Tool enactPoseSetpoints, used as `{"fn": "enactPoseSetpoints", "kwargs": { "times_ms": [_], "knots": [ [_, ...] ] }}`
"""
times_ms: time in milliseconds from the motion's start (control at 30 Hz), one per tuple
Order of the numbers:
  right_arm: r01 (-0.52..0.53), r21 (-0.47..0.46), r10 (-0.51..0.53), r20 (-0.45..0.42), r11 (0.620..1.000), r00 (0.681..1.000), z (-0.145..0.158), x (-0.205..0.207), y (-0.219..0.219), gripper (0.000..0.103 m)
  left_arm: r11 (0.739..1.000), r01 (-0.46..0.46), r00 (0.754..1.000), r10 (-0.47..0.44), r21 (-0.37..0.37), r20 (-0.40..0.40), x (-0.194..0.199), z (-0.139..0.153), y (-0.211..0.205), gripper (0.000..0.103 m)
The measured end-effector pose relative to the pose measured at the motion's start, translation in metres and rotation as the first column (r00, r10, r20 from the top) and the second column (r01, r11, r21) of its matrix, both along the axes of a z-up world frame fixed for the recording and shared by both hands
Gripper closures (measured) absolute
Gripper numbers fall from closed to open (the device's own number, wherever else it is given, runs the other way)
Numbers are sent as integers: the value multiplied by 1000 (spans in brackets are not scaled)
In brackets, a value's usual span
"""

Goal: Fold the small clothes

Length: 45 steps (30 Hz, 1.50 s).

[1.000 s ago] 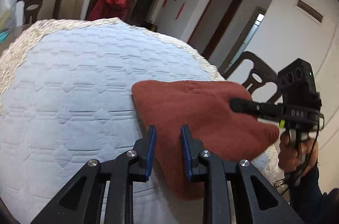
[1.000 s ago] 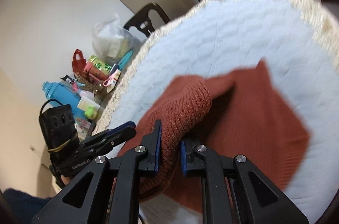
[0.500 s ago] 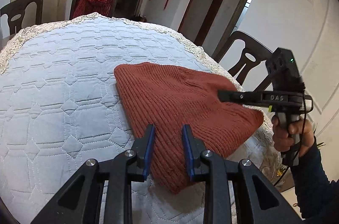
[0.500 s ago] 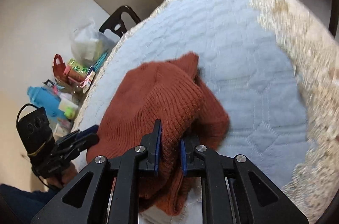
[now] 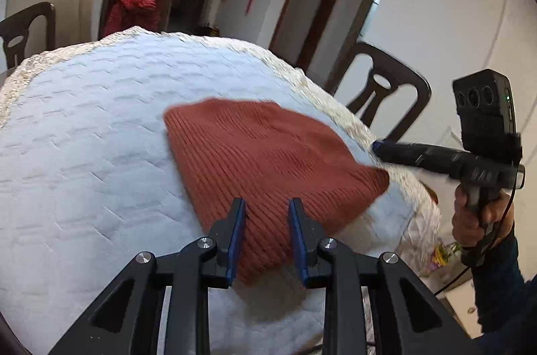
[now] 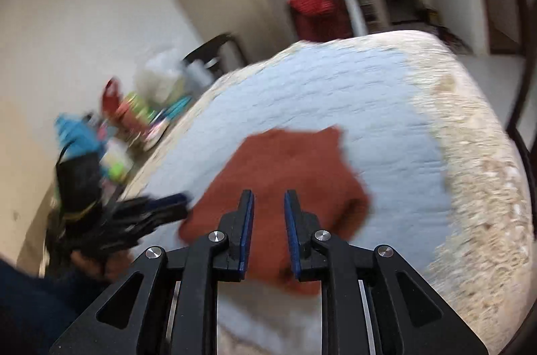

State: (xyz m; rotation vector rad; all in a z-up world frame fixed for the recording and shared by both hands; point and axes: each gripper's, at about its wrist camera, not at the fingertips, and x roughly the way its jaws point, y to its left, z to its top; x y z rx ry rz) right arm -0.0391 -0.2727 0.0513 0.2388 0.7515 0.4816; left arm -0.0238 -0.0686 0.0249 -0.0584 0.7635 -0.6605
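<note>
A rust-red knitted garment (image 5: 268,160) lies folded flat on the round table's white quilted cloth (image 5: 84,170); it also shows, blurred, in the right wrist view (image 6: 285,167). My left gripper (image 5: 265,214) is open and empty, hovering over the garment's near edge. My right gripper (image 6: 268,207) is open and empty above the garment's other side. In the left wrist view the right gripper (image 5: 379,148) sits off the garment's right corner. In the right wrist view the left gripper (image 6: 181,199) is by the garment's left edge.
Dark wooden chairs (image 5: 386,93) stand around the table, one draped with a red cloth (image 5: 134,2). Bags, bottles and small clutter (image 6: 134,116) crowd the table's far left side. The cloth's lace border (image 6: 476,153) marks the table edge.
My right gripper has opened and let go of the garment, then pulled back off it. The garment now lies flat. The left gripper stayed open above its near edge.
</note>
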Motion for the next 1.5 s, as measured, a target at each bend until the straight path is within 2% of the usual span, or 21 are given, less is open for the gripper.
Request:
{"fn": "enactPoseSetpoints", "kwargs": {
  "times_ms": [67,100,133,200,333,433,500,600,733,867,1033,1067,1100,1167,1267,1400,1500],
  "knots": [
    [-9,-77,4,-70,997,998,-26,3,8,84,1000,-6,1000,5,29,19,-3,-6,-7,74],
    [1,-88,-9,-96,996,995,-35,6,5,88,999,-7,1000,6,31,26,-4,-8,-8,73],
    [22,-85,-30,-99,996,995,-43,8,-2,98,999,-10,999,9,35,34,-3,-8,-10,73],
    [61,-33,-63,-91,998,994,-43,10,-15,98,999,-15,999,14,37,31,1,-9,-13,73],
    [95,-83,-99,-44,992,994,-28,12,-12,97,999,-20,1000,19,35,24,7,1,-9,73],
    [104,-48,-104,4,993,995,-15,14,-9,94,999,-39,999,38,24,33,14,8,-7,73],
    [96,-50,-97,-7,994,995,-19,19,-4,94,999,-41,999,41,25,25,19,5,-10,73],
    [79,-122,-90,-90,989,992,-41,31,6,94,998,-37,999,36,48,21,18,-6,-14,72],
    [106,-82,-111,-58,991,992,-29,33,0,94,998,-36,999,35,47,31,25,4,-15,72],
    [150,-64,-152,-33,987,988,-21,52,-5,94,992,-91,994,85,83,66,47,10,-23,72],
    [182,-94,-189,-79,979,979,-41,86,-2,93,982,-94,995,89,162,43,67,-15,-37,69],
    [194,-110,-205,-94,975,974,-48,90,-4,93,982,-94,995,88,161,43,67,-17,-37,69],
    [207,-99,-216,-97,973,972,-51,93,-8,88,983,-96,995,90,155,45,66,-15,-36,69],
    [219,-50,-223,-108,974,969,-49,90,-15,87,984,-105,994,99,147,50,62,-10,-31,69],
    [214,-68,-218,-62,974,974,-35,73,-12,87,984,-110,993,103,139,57,50,-3,-23,69],
    [109,-67,-108,22,992,994,-13,32,2,87,984,-112,992,103,140,75,27,6,-13,69],
    [57,-92,-53,47,994,998,-11,9,9,87,977,-136,989,125,163,76,12,7,-7,69]
  ]
}}
